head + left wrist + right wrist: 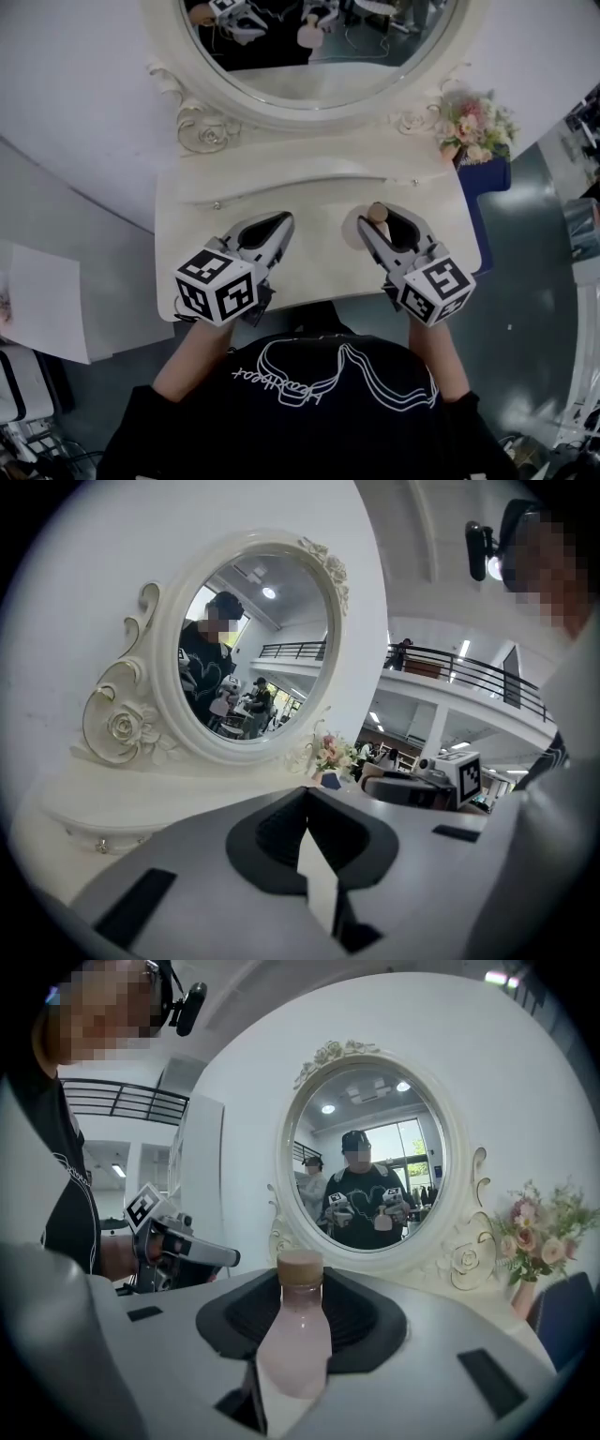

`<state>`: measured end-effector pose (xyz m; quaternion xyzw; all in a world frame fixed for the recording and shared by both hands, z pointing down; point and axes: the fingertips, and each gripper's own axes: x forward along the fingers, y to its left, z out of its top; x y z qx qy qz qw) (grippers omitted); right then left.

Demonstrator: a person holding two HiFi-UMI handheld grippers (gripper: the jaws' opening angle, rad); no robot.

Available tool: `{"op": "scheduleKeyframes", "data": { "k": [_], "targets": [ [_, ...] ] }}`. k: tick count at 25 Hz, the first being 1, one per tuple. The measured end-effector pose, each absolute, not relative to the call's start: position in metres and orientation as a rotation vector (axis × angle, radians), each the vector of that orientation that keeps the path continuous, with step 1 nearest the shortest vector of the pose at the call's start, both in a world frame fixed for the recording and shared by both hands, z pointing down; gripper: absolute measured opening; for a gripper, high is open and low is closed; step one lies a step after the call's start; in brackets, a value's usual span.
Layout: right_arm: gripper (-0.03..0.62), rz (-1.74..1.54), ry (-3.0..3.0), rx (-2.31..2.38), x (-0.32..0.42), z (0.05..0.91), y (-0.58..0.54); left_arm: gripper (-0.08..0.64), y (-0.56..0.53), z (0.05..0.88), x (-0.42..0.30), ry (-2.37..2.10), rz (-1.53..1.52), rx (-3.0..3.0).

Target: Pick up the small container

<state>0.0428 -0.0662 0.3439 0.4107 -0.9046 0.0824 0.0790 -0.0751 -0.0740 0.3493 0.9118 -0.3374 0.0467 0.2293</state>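
Observation:
A small pale pink bottle (pixel 295 1335) with a tan cap (pixel 379 215) stands between the jaws of my right gripper (pixel 386 228), which is shut on it over the right half of the white vanity table (pixel 319 277). The cap sticks out past the jaw tips. Whether the bottle's base touches the tabletop is hidden. My left gripper (pixel 279 228) hovers over the left half of the table, its jaws (pixel 305 803) together with nothing in them. Each gripper shows in the other's view: the left gripper (pixel 178 1246), the right gripper (pixel 427 785).
An oval white-framed mirror (pixel 319 56) stands at the back of the vanity, above a raised shelf (pixel 309 159). A pink flower bunch (pixel 473 122) in a blue holder (pixel 487 178) sits at the right rear corner. A white sheet (pixel 42 300) lies off to the left.

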Motion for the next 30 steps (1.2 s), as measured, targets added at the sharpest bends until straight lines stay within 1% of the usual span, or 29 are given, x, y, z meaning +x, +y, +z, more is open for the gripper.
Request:
{"op": "scheduleKeyframes", "data": {
  "k": [10,30],
  "targets": [
    [0.143,0.265,-2.731,1.235,0.034,0.338,-0.042,0.002,-0.056,0.345,-0.075,-0.882,0.134,2.528],
    [0.143,0.290,-2.735,1.252,0.048,0.350,-0.047,0.002,-0.055,0.362,-0.044,-0.803,0.170,2.539]
  ]
}}
